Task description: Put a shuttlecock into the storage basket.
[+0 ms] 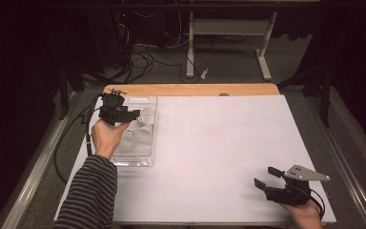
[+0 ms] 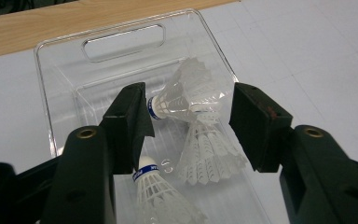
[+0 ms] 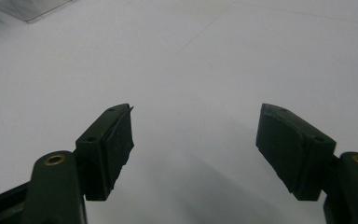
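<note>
1. While the left gripper [image 2: 189, 128] is hovering over the clear tray [image 2: 60, 70] at the far left corner of the tabletop [image 1: 219, 143], three white shuttlecocks are lying inside that tray: a top shuttlecock [image 2: 186, 93] on its side, a middle shuttlecock [image 2: 209, 154] partly beneath it, and a near shuttlecock [image 2: 165, 198] with its blue-banded cork pointing up toward the camera.
2. Judging from this, the main risk is lying in the pile itself: the top shuttlecock is resting on the skirt of the middle one, so a careless withdrawal could be catching its feathers and tipping it out over the low tray wall.
3. Another risk is that the left finger [image 2: 130, 121], sitting just beside the cork of the top shuttlecock, could be nudging it or snagging the near one below as the hand is lifting.
4. Crushing the light plastic skirts is also possible if the fingers are coming back down too low.
5. On the left gripper the fingers are standing released and fairly wide, with the top shuttlecock between them but neither pad pressing on it.
6. Near the front right of the tabletop, the right gripper [image 1: 268, 177] is resting with its fingers [image 3: 112, 144] spread wide, holding nothing and touching nothing but bare white surface.
</note>
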Motion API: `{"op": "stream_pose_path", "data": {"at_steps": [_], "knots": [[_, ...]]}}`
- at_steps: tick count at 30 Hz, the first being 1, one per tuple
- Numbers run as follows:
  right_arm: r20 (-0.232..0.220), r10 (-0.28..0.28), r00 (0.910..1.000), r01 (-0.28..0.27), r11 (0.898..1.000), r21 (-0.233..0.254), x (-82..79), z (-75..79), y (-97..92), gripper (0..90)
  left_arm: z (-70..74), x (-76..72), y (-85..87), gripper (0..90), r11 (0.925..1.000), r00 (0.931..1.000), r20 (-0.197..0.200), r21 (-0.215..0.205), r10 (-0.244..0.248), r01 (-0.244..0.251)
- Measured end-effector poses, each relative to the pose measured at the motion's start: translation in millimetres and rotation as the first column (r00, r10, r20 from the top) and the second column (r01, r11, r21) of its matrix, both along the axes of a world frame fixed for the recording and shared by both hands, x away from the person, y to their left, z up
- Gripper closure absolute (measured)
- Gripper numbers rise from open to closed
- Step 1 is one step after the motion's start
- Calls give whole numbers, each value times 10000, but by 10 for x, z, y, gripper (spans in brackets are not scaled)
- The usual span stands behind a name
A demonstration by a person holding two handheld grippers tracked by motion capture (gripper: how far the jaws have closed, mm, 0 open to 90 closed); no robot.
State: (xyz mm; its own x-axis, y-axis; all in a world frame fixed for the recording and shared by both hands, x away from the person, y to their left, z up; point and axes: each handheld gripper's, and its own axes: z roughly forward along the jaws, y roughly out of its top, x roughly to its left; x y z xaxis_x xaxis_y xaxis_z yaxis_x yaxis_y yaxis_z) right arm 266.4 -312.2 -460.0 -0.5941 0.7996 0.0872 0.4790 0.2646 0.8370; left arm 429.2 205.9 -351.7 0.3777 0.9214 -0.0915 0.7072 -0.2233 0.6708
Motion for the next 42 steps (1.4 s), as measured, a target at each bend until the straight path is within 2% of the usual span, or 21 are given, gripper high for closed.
{"op": "stream_pose_path", "data": {"at_steps": [10,42], "knots": [[-2,11,10000,-11,10000,-18,0,1,2,277,3,-99,-3,442,9996,9996,63,109,-260,259],[11,-26,10000,26,10000,18,-2,3,-1,277,23,-373,-46,439,9938,9938,177,-146,-1095,1098]]}}
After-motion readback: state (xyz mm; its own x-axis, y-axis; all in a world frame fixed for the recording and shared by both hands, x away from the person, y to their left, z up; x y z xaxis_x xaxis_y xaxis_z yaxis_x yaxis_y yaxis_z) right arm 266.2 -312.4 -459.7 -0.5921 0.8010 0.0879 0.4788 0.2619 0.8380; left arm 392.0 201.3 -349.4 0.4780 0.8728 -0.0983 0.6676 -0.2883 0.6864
